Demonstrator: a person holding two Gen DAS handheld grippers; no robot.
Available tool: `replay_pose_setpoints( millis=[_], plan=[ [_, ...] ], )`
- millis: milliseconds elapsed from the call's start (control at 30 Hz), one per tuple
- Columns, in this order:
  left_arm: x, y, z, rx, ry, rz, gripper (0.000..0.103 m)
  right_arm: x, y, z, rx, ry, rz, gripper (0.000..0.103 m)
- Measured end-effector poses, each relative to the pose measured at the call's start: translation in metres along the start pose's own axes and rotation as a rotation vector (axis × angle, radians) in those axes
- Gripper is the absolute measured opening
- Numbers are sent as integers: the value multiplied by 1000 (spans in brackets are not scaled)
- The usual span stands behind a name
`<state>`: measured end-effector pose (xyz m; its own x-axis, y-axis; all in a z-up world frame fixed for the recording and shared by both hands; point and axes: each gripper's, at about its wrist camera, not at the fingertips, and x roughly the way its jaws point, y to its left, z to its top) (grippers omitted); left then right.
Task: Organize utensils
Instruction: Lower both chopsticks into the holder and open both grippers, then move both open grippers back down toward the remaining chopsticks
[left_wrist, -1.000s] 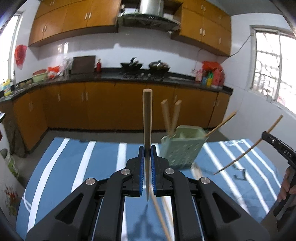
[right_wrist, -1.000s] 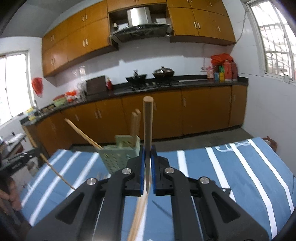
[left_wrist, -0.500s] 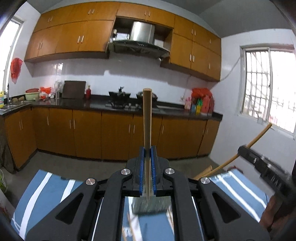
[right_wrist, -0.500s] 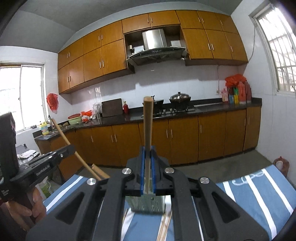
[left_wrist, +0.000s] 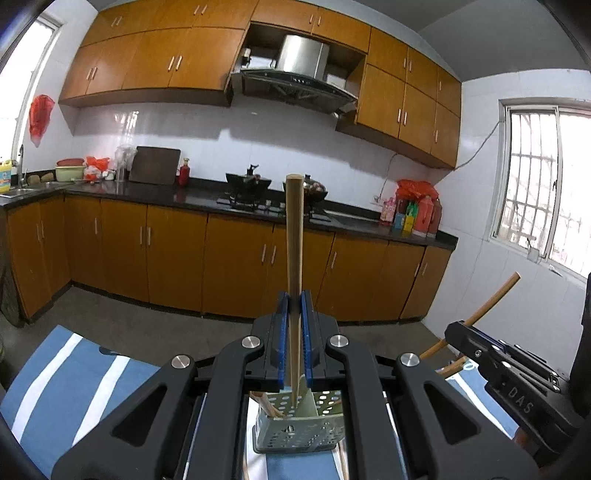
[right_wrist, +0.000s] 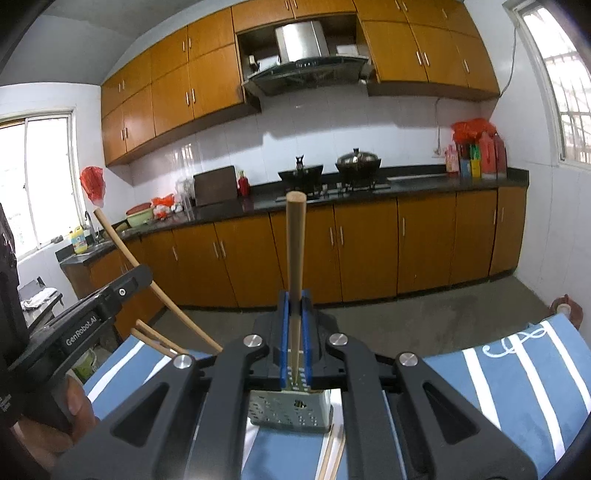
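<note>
My left gripper (left_wrist: 294, 302) is shut on a wooden chopstick (left_wrist: 294, 236) held upright, its lower tip just above the green perforated utensil holder (left_wrist: 299, 432) below the jaws. My right gripper (right_wrist: 294, 301) is shut on another upright chopstick (right_wrist: 295, 251), its tip over the same holder (right_wrist: 290, 410). The right gripper also shows at the right of the left wrist view (left_wrist: 506, 373), and the left gripper at the left of the right wrist view (right_wrist: 85, 325). Two chopsticks (right_wrist: 155, 338) lean out of the holder.
The holder stands on a blue tablecloth with white stripes (right_wrist: 509, 376). Loose chopsticks (right_wrist: 332, 454) lie on the cloth in front of the holder. Beyond the table are orange kitchen cabinets (left_wrist: 166, 254) and a dark counter with a stove (right_wrist: 332, 184).
Both grippers have moved in over the holder and tilted up. The holder, earlier ahead of the jaws, now sits directly beneath them. Both still hold their chopsticks.
</note>
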<state>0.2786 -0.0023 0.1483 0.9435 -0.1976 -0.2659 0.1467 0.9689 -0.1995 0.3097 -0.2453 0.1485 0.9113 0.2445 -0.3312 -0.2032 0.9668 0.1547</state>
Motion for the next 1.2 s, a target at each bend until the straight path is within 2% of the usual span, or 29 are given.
replay_pose_setpoints(
  millis=[200, 667, 833, 1033, 1200],
  plan=[
    [10, 1, -10, 4, 63, -14, 7, 13, 2, -10, 4, 39, 12, 9],
    [-5, 8, -1, -22, 54, -12, 9, -16, 1, -10, 9, -9, 13, 13],
    [-13, 7, 2, -19, 33, -10, 25, -34, -1, -11, 13, -41, 8, 18],
    [-18, 6, 4, -21, 31, -10, 25, -48, -7, -15, 15, -44, 2, 18],
    [-39, 19, -6, -4, 51, 17, 25, -68, -22, -38, 32, -23, -29, 18]
  ],
)
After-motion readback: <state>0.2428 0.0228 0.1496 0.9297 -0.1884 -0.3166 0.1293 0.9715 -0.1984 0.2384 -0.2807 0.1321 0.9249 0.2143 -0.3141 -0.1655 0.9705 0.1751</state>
